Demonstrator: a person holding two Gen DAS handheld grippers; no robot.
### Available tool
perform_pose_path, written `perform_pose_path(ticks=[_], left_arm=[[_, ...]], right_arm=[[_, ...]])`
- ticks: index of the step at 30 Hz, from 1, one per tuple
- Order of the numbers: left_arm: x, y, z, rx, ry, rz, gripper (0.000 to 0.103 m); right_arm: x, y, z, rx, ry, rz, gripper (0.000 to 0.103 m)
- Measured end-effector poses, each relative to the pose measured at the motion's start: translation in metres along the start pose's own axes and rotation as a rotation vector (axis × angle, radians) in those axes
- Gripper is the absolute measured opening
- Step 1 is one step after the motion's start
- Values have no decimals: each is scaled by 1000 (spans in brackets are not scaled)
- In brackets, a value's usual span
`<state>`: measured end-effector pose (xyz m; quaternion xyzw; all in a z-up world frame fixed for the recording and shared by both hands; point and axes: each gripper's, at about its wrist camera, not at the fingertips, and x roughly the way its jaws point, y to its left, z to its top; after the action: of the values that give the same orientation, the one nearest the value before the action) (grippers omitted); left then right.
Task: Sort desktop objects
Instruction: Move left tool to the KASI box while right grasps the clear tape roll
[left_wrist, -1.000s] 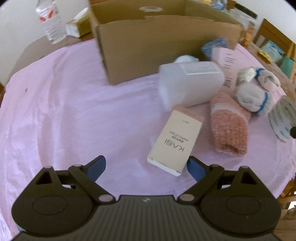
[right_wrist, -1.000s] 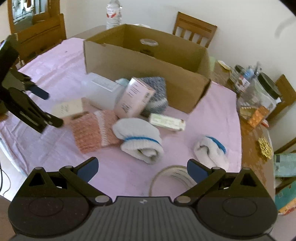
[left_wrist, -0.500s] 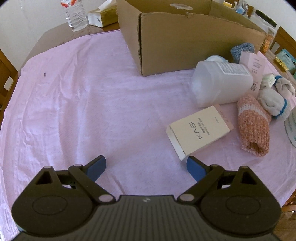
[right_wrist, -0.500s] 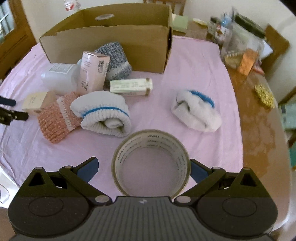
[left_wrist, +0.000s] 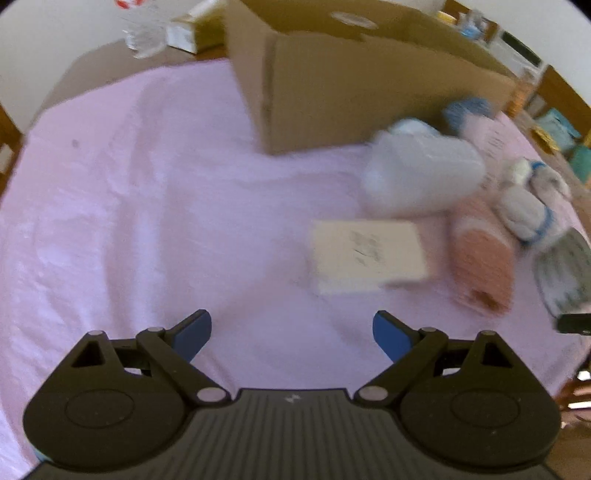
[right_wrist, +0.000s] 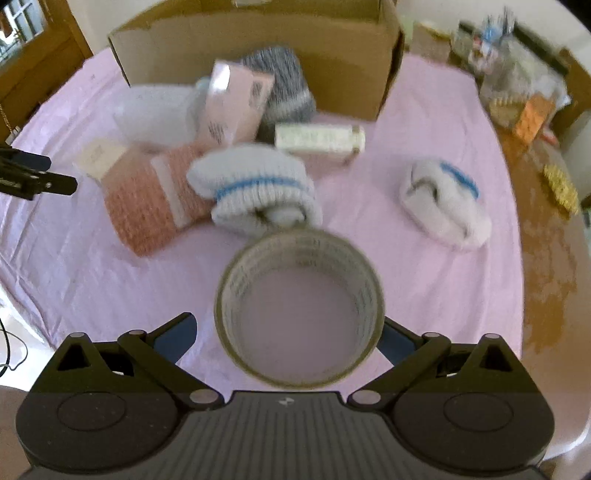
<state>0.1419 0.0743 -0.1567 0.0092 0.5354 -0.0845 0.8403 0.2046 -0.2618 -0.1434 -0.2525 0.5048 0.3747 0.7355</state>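
My right gripper (right_wrist: 288, 332) is open and points down over a roll of clear tape (right_wrist: 299, 317) lying flat on the pink cloth. The roll sits between its fingers; the right one is close to the rim, the left one stands apart. Just beyond lie a white sock roll with a blue stripe (right_wrist: 258, 188) and a pink knit sock (right_wrist: 147, 199). My left gripper (left_wrist: 291, 328) is open over bare cloth with nothing in it. A cream box (left_wrist: 369, 254) lies ahead of it to the right, with a translucent plastic container (left_wrist: 421, 177) behind.
An open cardboard box (right_wrist: 258, 44) stands at the back. In front of it are a pink carton (right_wrist: 236, 107), a grey knit roll (right_wrist: 284, 81) and a slim cream carton (right_wrist: 317, 136). A second white sock (right_wrist: 443, 199) lies right. Jars crowd the bare wooden table (right_wrist: 546, 258).
My right gripper has come down and forward over the tape roll, which now sits between its fingers. The left gripper's view has swung a little; both stay open.
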Motion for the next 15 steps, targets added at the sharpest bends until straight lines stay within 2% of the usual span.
perform_pose_path(ticks=[3, 5, 10, 15], left_arm=[[3, -18, -6, 38, -12, 6, 99], [5, -27, -7, 55, -16, 22, 100], [11, -39, -3, 73, -27, 33, 102], [13, -48, 6, 34, -52, 53, 102]], right_arm=[[10, 0, -5, 8, 44, -14, 103], [13, 6, -7, -18, 43, -44, 103], [15, 7, -4, 9, 50, -51, 103], [15, 8, -4, 8, 46, -50, 103]])
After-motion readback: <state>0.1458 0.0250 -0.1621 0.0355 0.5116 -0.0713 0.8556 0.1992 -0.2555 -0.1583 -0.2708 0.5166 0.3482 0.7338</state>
